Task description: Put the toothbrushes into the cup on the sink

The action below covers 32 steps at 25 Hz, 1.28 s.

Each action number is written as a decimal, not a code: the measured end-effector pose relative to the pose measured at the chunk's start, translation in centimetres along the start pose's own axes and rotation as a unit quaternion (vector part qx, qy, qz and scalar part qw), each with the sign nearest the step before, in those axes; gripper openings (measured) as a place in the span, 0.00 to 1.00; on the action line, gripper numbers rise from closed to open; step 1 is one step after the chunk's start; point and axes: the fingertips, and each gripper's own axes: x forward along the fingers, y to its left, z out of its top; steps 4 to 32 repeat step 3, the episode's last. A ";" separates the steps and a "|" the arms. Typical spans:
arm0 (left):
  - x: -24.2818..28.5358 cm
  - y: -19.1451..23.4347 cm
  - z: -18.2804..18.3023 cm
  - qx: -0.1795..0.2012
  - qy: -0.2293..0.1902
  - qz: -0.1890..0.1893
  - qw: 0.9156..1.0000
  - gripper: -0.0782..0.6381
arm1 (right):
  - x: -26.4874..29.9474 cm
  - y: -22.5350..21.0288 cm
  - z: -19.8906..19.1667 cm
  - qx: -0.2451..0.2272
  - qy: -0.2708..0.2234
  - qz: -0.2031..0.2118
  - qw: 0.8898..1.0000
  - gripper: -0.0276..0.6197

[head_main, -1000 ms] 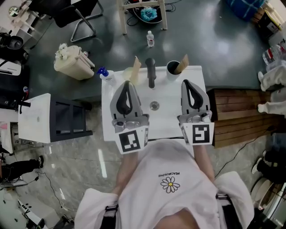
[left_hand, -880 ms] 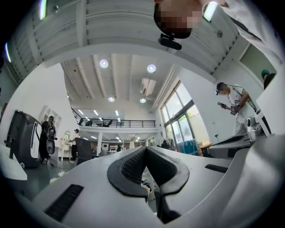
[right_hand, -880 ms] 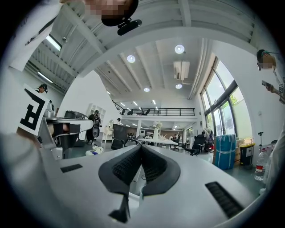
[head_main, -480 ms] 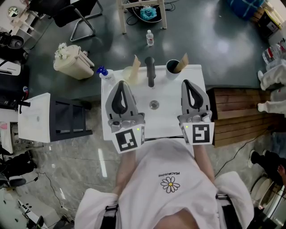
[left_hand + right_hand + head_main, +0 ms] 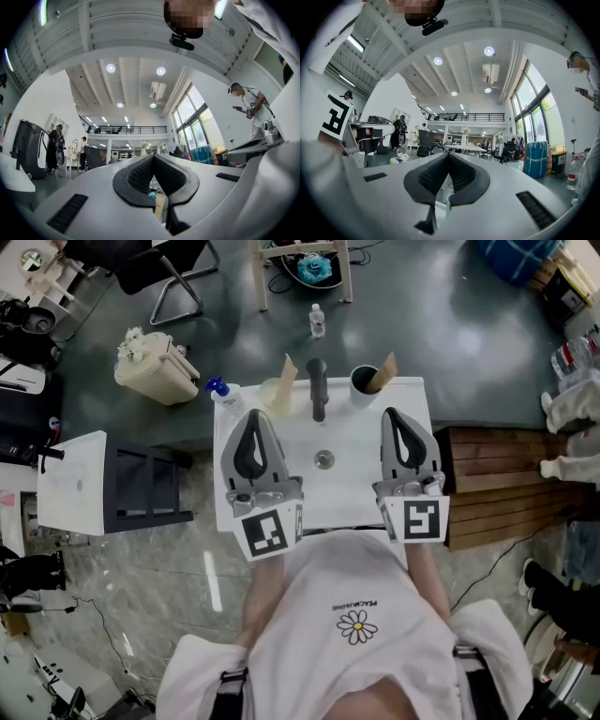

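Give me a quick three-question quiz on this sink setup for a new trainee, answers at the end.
1. True or false: the left gripper is shut on a toothbrush.
2. The faucet stands between: A) two cups, B) two bottles, C) two towels.
3. Fill in: the dark cup at the back of the sink is on the side of the ___ gripper.
Key: 1. False, it is shut on nothing. 2. A, the pale cup and the dark cup. 3. Right; the right gripper is shut and empty too.
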 end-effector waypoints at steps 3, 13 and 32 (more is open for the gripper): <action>0.0 0.0 0.2 0.000 0.002 0.000 1.000 0.13 | -0.1 0.0 0.1 -0.001 0.002 0.001 1.000 0.06; 0.0 0.0 0.2 0.000 0.002 0.000 1.000 0.13 | -0.1 0.0 0.1 -0.001 0.002 0.001 1.000 0.06; 0.0 0.0 0.2 0.000 0.002 0.000 1.000 0.13 | -0.1 0.0 0.1 -0.001 0.002 0.001 1.000 0.06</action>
